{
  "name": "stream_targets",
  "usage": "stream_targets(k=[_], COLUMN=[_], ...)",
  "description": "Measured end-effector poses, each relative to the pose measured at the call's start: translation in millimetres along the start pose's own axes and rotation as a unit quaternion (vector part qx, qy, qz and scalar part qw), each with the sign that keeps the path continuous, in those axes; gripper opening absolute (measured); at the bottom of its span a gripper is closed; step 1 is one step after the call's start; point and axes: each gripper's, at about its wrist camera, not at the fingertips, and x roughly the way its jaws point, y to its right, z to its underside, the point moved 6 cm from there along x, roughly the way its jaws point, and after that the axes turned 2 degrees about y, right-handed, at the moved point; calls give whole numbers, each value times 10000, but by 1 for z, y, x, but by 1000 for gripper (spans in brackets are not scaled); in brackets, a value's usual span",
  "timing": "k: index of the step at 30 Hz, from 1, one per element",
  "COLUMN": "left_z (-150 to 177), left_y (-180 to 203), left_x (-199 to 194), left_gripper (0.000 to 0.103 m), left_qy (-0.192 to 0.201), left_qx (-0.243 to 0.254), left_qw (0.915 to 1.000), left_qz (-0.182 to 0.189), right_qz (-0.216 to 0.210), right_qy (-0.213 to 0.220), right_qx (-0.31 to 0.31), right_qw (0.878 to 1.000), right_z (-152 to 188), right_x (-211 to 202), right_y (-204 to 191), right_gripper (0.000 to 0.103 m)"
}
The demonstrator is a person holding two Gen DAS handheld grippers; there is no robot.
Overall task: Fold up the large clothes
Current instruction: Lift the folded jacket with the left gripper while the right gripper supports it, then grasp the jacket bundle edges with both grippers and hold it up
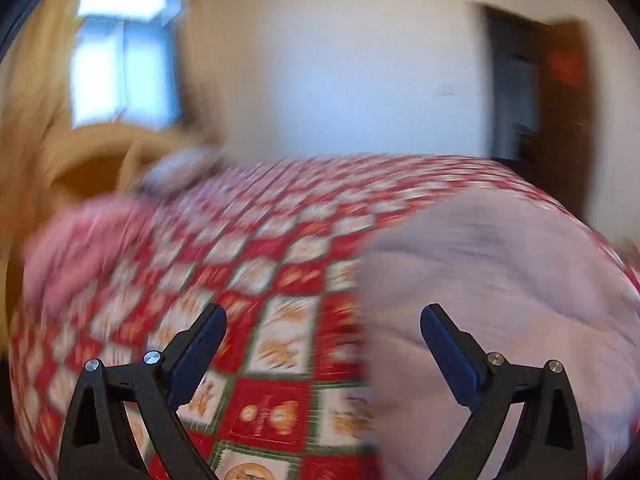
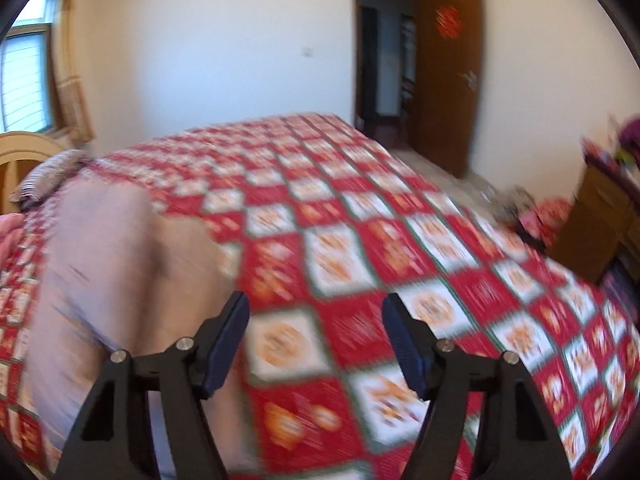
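- Lying on a bed spread with a red-and-white checked quilt (image 2: 360,240), a pale lilac-grey garment of soft cloth (image 2: 120,260) sits toward the quilt's left side in the right wrist view, running from near the headboard end down to the near edge; both views are smeared by blur, so its folds cannot be read.
- At the quilt's far left edge a pink bundle of cloth (image 1: 68,248) rests beside a cream wooden headboard (image 2: 24,148), with a small patterned pillow (image 2: 52,176) at the far left corner.
- The left gripper (image 1: 323,320) hangs over the quilt with its jaws spread wide and nothing between them; the garment's edge (image 1: 500,280) lies just under its right finger.
- The right gripper (image 2: 316,306) is released too, jaws parted and empty, its left finger above the garment's border.
- Beyond the bed's far right corner stands an open brown wooden door (image 2: 444,80).
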Motion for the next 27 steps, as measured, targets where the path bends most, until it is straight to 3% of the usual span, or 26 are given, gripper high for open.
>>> stream_targets(k=[3,6,8,11,13,19,22,27], left_z=[3,11,12,5,2,17,29,42], left_y=[-23,-16,-1,29,48,104,127,139], left_x=[36,58,61,66,73,90,93,101], left_gripper=[98,98,98,98,98,98,100,102], left_qy=[-282,-596,-610,-524,-510,-784,-800,-858], left_qx=[-602,-1152,-1236,-1037,-813,-402,-118,-56], left_qw=[9978,9908,9885,9902,9918,9887,9906,9908], left_qz=[17,386,628,777,844,1212,1106,1043], right_qz=[-209,-652,-835,-652,-442,-9,53,43], right_qy=[264,214,25,-105,-361,-800,-853,-903], right_qx=[-267,-456,-433,-582,-554,-368,-244,-139], right_qw=[9991,9966,9956,9961,9968,9961,9960,9958], right_z=[-33,-54,-58,-55,-45,0,11,27], right_x=[-8,-3,13,49,77,116,123,134], right_y=[-54,-118,-142,-164,-156,-95,-77,-63], right_gripper=[72,67,62,50,42,43,43,43])
